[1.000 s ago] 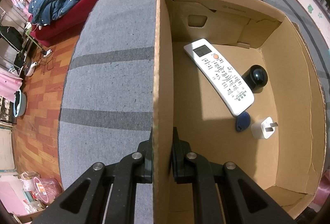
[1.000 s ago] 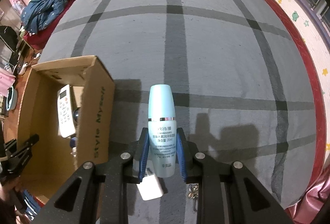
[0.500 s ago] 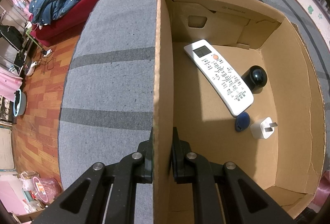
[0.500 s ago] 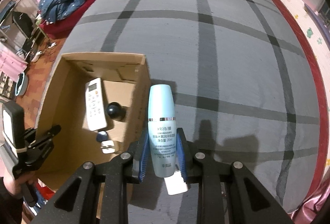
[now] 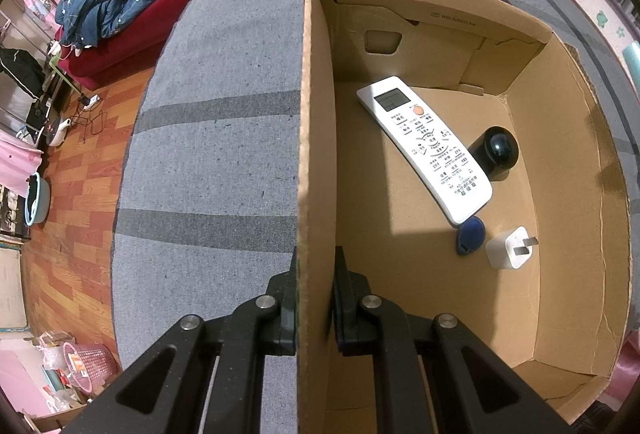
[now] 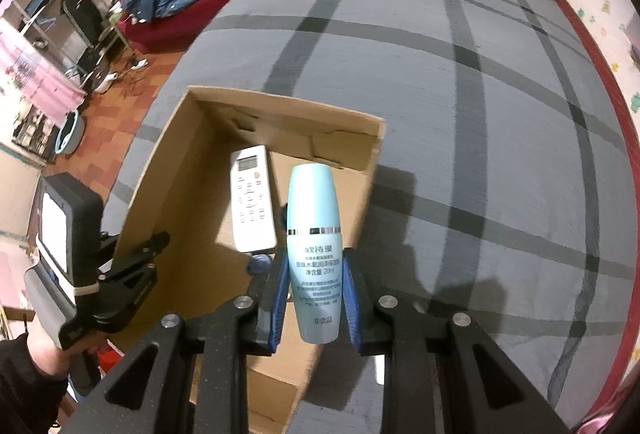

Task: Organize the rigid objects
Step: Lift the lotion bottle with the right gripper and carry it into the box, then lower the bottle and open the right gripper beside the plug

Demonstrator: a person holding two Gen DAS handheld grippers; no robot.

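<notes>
The right gripper [image 6: 315, 298] clamps a pale blue bottle [image 6: 315, 234] between its blue pads, held over the open cardboard box [image 5: 560, 138]; the left gripper [image 5: 316, 298] pinches the box's left wall, jaws closed on the cardboard; inside lie a white remote [image 5: 428, 146], a black cap [image 5: 498, 150], a blue tag [image 5: 470, 234] and a white plug [image 5: 510, 248]; the box sits on a grey checked bedspread [image 5: 216, 154].

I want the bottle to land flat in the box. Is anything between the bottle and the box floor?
Nothing visible blocks the drop. The right gripper holds the blue bottle above the open cardboard box. The remote, black ball, blue tag and white plug take up part of the floor.
</notes>
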